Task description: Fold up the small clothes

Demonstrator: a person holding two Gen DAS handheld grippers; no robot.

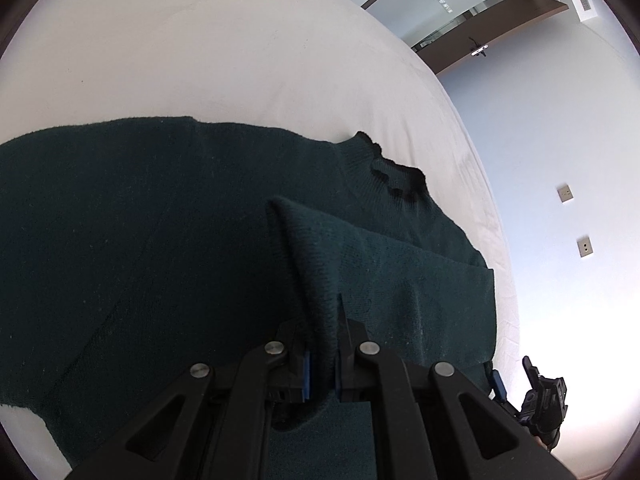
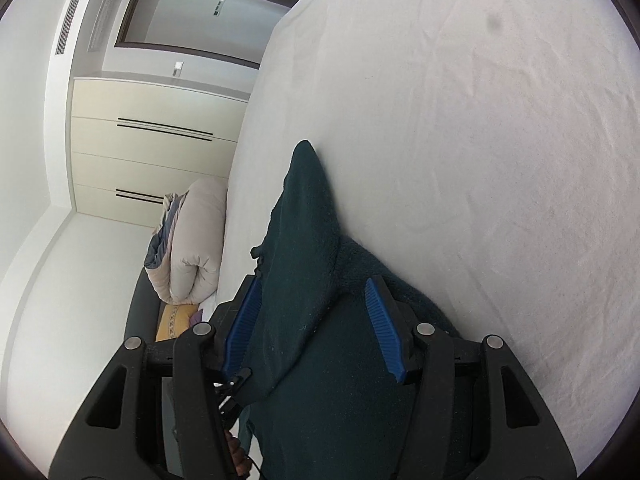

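A fold of the dark green knitted sweater [image 1: 168, 216] is pinched by the closed left gripper [image 1: 322, 364] over the white bedsheet [image 1: 200, 48]. Right gripper [image 2: 316, 332] jaws are parted around sweater cloth, unclamped.

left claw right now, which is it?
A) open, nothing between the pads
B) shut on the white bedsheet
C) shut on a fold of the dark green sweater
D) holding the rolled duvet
C: in the left wrist view the left claw has its blue pads pinched tight on a raised fold of the dark green sweater, which lies on the white bedsheet.
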